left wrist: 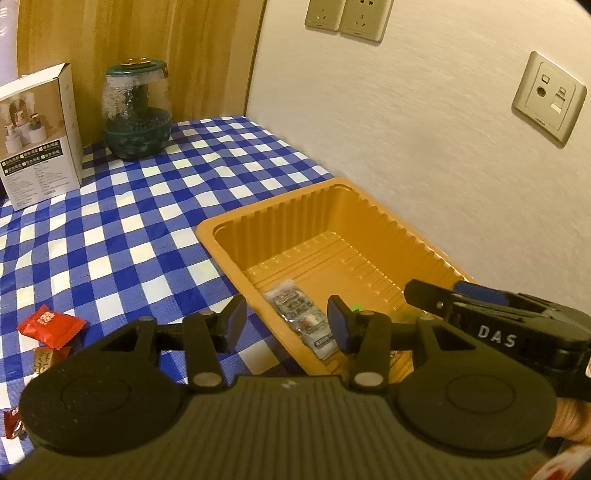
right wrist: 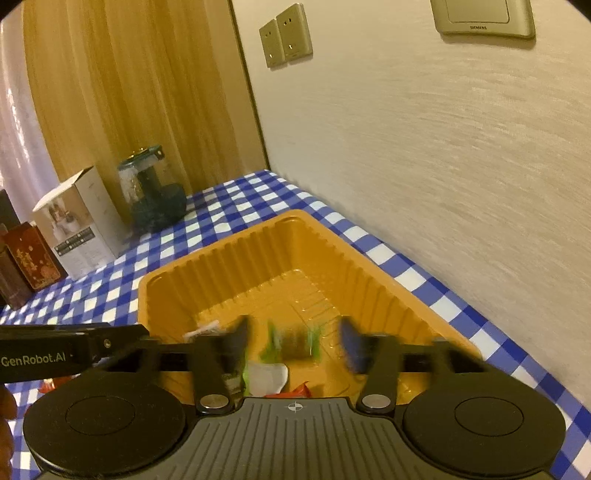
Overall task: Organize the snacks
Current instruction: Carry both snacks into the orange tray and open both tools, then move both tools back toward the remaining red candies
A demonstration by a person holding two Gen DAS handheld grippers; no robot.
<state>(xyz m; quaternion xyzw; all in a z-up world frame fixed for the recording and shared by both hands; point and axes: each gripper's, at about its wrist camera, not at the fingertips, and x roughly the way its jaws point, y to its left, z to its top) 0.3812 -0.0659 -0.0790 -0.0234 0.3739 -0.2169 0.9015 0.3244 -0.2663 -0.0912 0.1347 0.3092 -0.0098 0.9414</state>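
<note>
An orange plastic tray [left wrist: 273,208] sits on the blue-checked cloth against the wall. A silver-grey snack packet [left wrist: 301,317] lies on its floor. My left gripper [left wrist: 286,325] hovers open over the tray's near left rim with nothing between its fingers. A red packet [left wrist: 50,325] and a brown one [left wrist: 44,360] lie on the cloth to its left. In the right wrist view my right gripper [right wrist: 295,343] is open above the tray [right wrist: 221,254]. A blurred green-and-brown packet [right wrist: 293,343] shows between the fingers, clear of both pads. Below it lie a white packet [right wrist: 267,376] and a red one [right wrist: 295,389].
A white carton [left wrist: 40,136] and a green glass jar [left wrist: 136,110] stand at the far end of the table by a wooden panel. Dark red boxes [right wrist: 29,258] stand beside the carton. The wall with its sockets [left wrist: 347,16] runs close along the tray's right side.
</note>
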